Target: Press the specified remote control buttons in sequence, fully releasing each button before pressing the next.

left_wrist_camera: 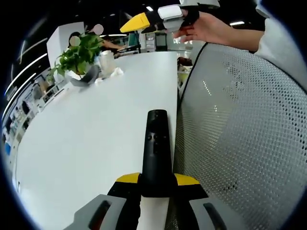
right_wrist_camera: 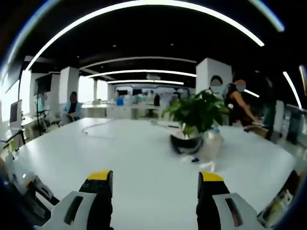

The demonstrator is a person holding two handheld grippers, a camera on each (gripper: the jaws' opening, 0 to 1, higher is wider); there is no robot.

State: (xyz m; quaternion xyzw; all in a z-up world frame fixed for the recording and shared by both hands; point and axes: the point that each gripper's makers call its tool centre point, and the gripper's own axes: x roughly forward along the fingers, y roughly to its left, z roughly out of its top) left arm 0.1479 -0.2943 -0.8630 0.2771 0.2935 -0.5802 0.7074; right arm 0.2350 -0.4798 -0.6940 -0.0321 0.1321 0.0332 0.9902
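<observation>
Left tool (left_wrist_camera: 156, 184) grips remote (left_wrist_camera: 156, 153) — seemingly.

Open-plan office, probably; long white table (right_wrist_camera: 120, 158), potted plant (right_wrist_camera: 196, 115), monitor (right_wrist_camera: 15, 112), ceiling strip lights (right_wrist_camera: 144, 73).

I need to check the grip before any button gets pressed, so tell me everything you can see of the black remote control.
The slim black plastic remote control is a long, narrow bar with a rounded far end. Its upper face shows a round pad and a few small dark buttons; no markings can be read. It points away from the camera, over the white table and beside the white perforated mesh chair back. Its near end sits clamped between the yellow-tipped jaws of the left gripper.
</observation>
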